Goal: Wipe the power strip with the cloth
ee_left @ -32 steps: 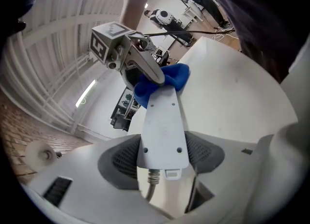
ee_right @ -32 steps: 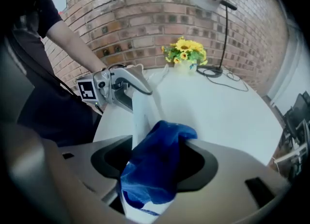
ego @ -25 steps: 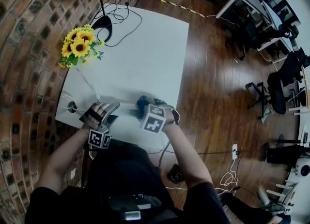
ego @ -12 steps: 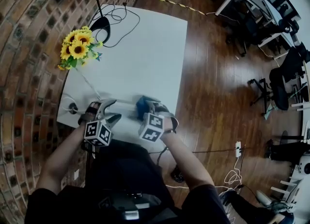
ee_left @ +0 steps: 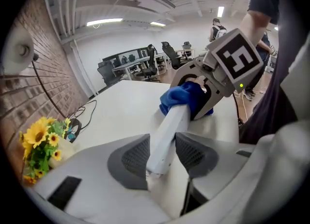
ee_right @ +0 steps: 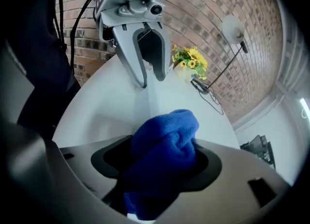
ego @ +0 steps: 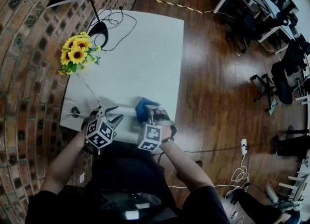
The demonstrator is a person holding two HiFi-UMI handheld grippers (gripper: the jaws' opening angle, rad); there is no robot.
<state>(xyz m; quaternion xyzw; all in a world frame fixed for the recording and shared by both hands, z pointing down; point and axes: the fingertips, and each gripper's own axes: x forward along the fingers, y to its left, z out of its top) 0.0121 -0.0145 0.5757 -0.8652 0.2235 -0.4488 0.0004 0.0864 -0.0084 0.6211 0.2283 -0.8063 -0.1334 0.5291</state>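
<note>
left gripper [ee_left: 161,150] rolled, closing on power strip [ee_left: 170,124]

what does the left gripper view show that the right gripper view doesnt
Only the left gripper view: office desks, and the left gripper, jaws just closing, pressing on the white power strip. Only the right gripper view: the blue cloth bunched between the pads of the right gripper, jaws also just closing. Both: strip, cloth, sunflowers, brick wall.

Dark short-sleeved top [ego: 206,203], perhaps black; pale grey left gripper [ego: 116,113] and right gripper [ego: 150,110], black-and-white marker cubes [ego: 100,133].
</note>
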